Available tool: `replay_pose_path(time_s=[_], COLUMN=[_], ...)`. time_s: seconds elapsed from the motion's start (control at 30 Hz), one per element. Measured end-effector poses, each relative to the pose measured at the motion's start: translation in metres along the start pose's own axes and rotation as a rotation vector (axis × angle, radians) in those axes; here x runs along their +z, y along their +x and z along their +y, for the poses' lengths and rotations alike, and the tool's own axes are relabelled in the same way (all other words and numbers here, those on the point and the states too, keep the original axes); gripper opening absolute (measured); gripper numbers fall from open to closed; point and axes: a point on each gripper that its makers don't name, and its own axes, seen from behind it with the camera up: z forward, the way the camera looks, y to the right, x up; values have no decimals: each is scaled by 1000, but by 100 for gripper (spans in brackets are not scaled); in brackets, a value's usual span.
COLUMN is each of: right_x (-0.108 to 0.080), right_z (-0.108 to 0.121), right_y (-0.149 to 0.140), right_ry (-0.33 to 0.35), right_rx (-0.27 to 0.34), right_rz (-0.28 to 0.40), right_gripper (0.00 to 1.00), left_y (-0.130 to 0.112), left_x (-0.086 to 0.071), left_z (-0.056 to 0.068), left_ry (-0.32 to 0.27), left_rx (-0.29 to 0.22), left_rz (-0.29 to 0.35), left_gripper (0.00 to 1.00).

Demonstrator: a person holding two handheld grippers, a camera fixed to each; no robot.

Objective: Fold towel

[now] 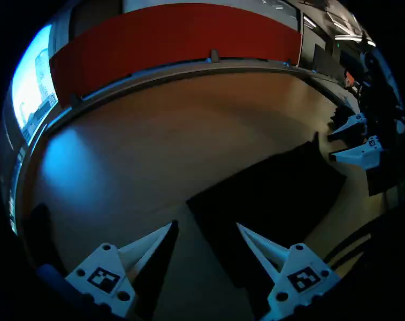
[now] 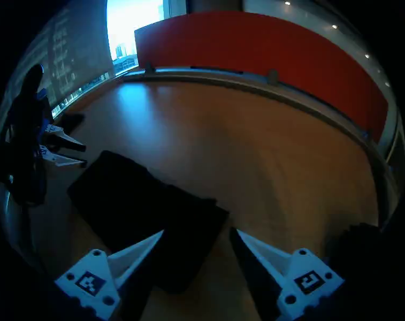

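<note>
Dark towel [image 1: 272, 192] lies flat on the wooden counter [image 1: 175, 134]. Your left gripper [image 1: 207, 223] and right gripper [image 2: 197, 231] hover at its opposite ends, fingers spread, pinching nothing. Red partition [image 1: 175, 37] lines the far edge.

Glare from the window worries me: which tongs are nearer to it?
Left. The left tongs hover at the towel's end on the window side; the right tongs hover at its opposite end, farther away.

Office: red desk partition [image 1: 175, 37], window [image 1: 33, 88].
</note>
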Motion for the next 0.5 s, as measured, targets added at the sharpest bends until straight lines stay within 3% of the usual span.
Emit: replay_pose_path(time_s=[0.03, 0.5], right_x=[0, -6], right_z=[2, 4], right_y=[1, 2], right_ry=[-4, -5], right_rx=[4, 2], right_rz=[4, 12], right_gripper=[100, 100], left_y=[0, -3], left_x=[0, -6], left_z=[0, 0], left_ry=[0, 0], left_rx=[-1, -1], left_rz=[0, 2], left_gripper=[77, 79])
